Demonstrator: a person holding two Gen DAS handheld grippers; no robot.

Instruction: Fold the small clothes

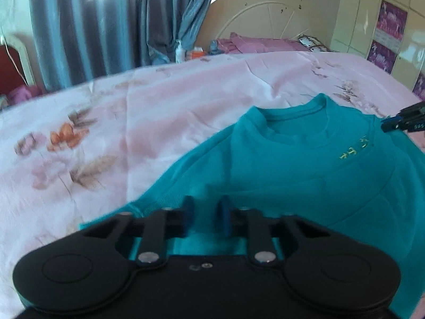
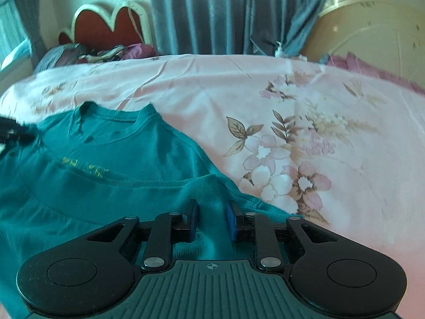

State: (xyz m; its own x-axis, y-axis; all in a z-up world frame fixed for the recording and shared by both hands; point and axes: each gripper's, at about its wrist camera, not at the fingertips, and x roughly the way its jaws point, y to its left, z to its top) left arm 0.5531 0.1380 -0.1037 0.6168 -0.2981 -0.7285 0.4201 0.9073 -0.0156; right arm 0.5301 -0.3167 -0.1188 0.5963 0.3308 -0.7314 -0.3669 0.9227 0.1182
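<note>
The left gripper [image 1: 205,216] has its blue pads pinched on a fold of the teal sweatshirt [image 1: 305,175] at one sleeve edge. The right gripper [image 2: 212,219] is clamped the same way on a ridge of the same garment at the opposite sleeve.

Only the left wrist view shows the cream arched headboard [image 1: 265,13], purple pillows [image 1: 263,43], a white bottle [image 1: 179,50] and purple posters [image 1: 390,21] on a tiled wall. Only the right wrist view shows a red scalloped headboard [image 2: 106,25] with a clothes pile [image 2: 106,53] below.

The sweatshirt lies front-up on the pink floral bedsheet [image 2: 292,138], round ribbed collar away from the grippers. Small yellow lettering [image 1: 356,147] crosses the chest, too blurred to read.
</note>
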